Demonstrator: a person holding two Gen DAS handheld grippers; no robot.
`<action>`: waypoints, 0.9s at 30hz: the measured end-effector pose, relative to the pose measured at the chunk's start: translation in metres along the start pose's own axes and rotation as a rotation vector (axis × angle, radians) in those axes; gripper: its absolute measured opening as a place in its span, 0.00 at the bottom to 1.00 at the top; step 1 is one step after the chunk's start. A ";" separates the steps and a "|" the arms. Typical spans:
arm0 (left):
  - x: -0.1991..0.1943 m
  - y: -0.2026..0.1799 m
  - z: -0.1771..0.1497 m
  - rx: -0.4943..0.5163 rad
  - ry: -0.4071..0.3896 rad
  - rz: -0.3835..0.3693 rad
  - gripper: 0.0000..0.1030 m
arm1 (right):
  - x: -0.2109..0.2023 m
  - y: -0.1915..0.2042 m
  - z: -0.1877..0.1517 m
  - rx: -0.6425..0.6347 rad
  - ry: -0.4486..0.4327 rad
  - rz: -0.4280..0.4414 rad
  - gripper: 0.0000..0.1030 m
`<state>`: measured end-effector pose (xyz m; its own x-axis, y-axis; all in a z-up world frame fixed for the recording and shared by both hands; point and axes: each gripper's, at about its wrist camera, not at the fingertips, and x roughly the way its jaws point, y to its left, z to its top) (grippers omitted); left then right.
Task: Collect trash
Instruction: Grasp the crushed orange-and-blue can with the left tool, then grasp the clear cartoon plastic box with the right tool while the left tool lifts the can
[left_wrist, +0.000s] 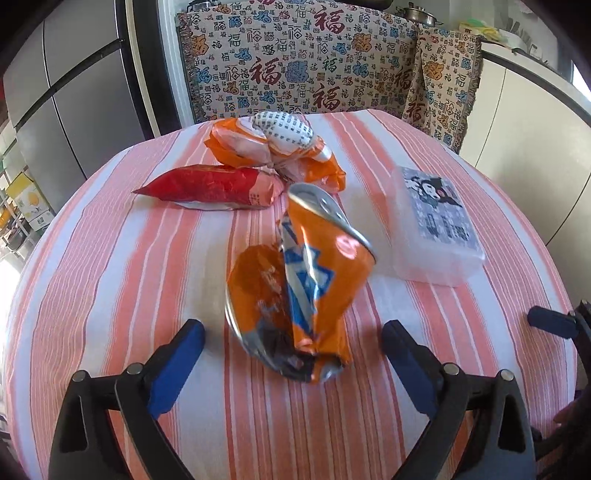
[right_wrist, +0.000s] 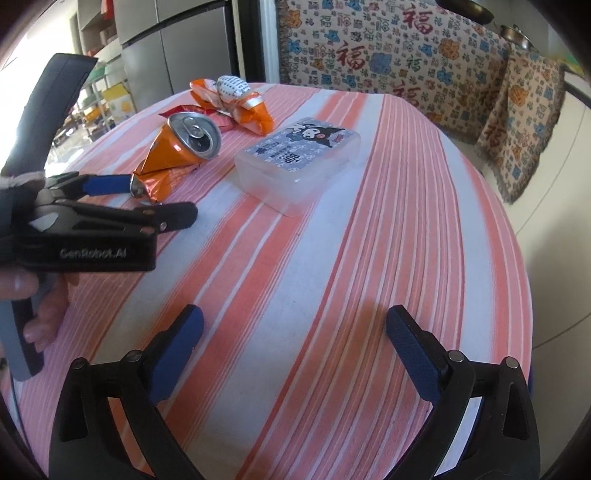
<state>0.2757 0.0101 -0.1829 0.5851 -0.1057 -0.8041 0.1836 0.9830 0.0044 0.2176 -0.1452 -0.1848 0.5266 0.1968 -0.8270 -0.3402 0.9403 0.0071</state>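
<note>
Orange crushed can (left_wrist: 295, 284) between open left claw (left_wrist: 291, 339)

I've got a bench w/ pink, orange & white striped cloth (right_wrist: 332, 280), and a translucent plastic box (right_wrist: 299, 164) w/ a cartoon sticker on its lid lying flat on it. Behind the bench there's a seat draped in a cream throw (left_wrist: 295, 62) printed w/ red & blue characters, same fabric on the cushion (right_wrist: 524, 125) at right. Grey cabinet doors (left_wrist: 74, 103) stand far left, and a metal pot (left_wrist: 419, 14) sits up top behind the throw.
</note>
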 end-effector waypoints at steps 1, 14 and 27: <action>0.002 0.002 0.003 -0.006 -0.001 -0.002 0.96 | 0.001 0.000 0.001 0.004 0.002 -0.002 0.97; -0.024 0.032 -0.019 -0.028 -0.035 -0.002 0.54 | 0.026 -0.011 0.046 0.148 0.022 0.018 0.99; -0.048 0.025 -0.051 -0.049 -0.034 0.006 0.54 | 0.045 -0.008 0.078 0.193 -0.034 -0.140 0.67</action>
<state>0.2124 0.0472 -0.1743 0.6131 -0.1037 -0.7831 0.1411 0.9898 -0.0206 0.3044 -0.1225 -0.1783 0.5853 0.0672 -0.8080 -0.1089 0.9940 0.0037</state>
